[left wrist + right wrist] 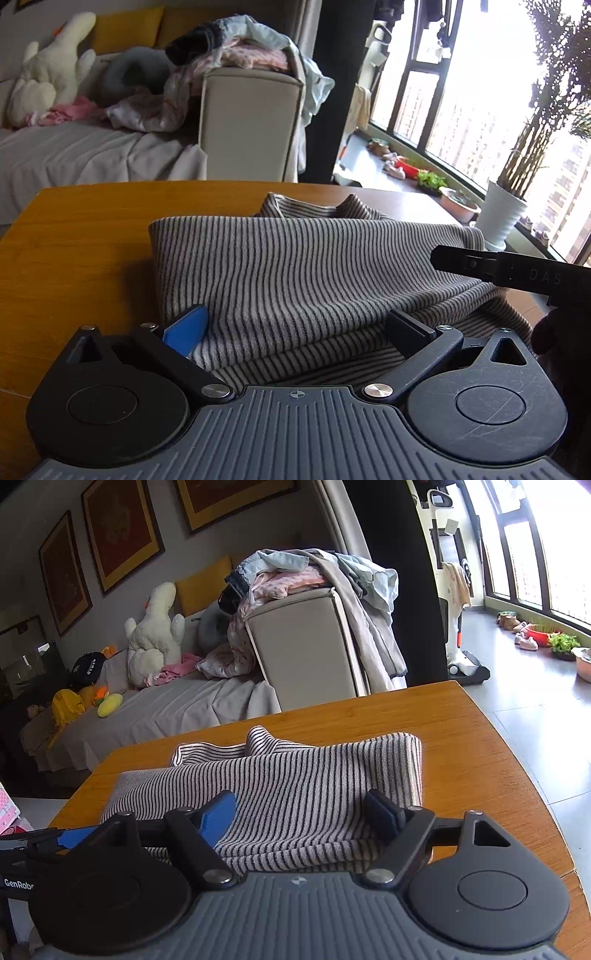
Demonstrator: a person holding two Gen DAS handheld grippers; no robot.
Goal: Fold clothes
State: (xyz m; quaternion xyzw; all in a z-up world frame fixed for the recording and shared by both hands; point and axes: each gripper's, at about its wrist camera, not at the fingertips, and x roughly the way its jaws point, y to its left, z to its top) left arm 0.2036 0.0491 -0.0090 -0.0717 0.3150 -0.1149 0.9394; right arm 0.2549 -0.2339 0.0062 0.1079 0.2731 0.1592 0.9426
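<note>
Through my left wrist view, my left gripper has its fingers apart, the folded striped garment lying between and ahead of them on the surface. From the right wrist view, my right gripper is equally spread over the near edge; I'd close both on all layers evenly before folding.

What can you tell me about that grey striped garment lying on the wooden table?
The grey garment with thin dark stripes looks like soft knit fabric. It lies folded in layers on the orange-brown wooden table, with a rumpled part sticking up at its far edge. The open left gripper and open right gripper each straddle its near folded edge; whether the fingers touch the cloth is unclear.
</note>
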